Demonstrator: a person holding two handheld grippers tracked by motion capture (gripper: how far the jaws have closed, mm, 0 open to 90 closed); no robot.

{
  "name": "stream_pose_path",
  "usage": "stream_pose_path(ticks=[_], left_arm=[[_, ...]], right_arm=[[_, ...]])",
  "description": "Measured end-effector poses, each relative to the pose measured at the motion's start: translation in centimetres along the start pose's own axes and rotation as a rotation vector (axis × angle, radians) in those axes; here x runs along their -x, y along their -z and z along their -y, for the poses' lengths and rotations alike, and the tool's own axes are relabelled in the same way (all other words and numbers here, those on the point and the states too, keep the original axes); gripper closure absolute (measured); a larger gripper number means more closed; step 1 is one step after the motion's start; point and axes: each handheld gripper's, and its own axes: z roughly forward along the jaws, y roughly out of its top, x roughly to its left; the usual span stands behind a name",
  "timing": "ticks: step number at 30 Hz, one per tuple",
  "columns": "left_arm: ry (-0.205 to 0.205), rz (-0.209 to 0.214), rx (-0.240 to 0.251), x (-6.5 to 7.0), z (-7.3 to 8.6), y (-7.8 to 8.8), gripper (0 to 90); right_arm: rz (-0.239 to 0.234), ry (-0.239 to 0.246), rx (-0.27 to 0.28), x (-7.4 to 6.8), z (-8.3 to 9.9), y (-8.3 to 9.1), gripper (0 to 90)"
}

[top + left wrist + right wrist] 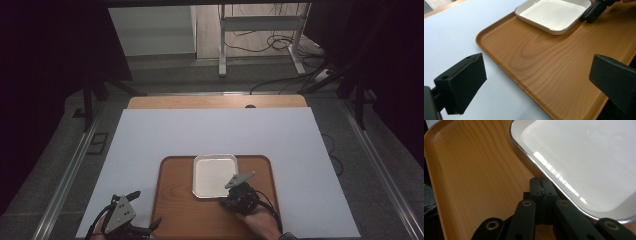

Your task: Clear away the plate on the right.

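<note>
- One wooden tray (200, 210) lay on a white sheet (215, 130) that covered most of the table (215, 102), and one square white dish (215, 175) sat on the tray's far half, empty.
- The right gripper (226, 199) had its jaws pressed together on nothing, their tips just beside the dish's near rim; in the right gripper view the closed tips (541, 185) sat against that rim over the tray's wood.
- The left gripper (152, 226) hung at the tray's near left corner with its jaws wide apart, one jaw over the sheet and the other over the tray, gripping nothing.
- Nothing stood between either gripper and the dish.
- Beyond the table were a metal frame (260, 30) and loose cables (280, 45) on the floor; the sides of the room were too dark to make out.
- The person's hands were cut off by the bottom edge of the high view.
</note>
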Motion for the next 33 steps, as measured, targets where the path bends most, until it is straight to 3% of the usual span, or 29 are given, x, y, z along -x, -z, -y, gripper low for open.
stream_pose_path(ticks=[18,33], left_arm=[[0.002,0.0,-0.002,0.0,0.0,0.0,0.7],[0.003,0.002,-0.001,0.1,-0.1,0.1,1.3]], right_arm=[[-0.027,-0.012,0.031,-0.4,-0.1,0.9,85.4],[0.003,-0.033,0.091,0.1,0.0,2.9,76.0]])
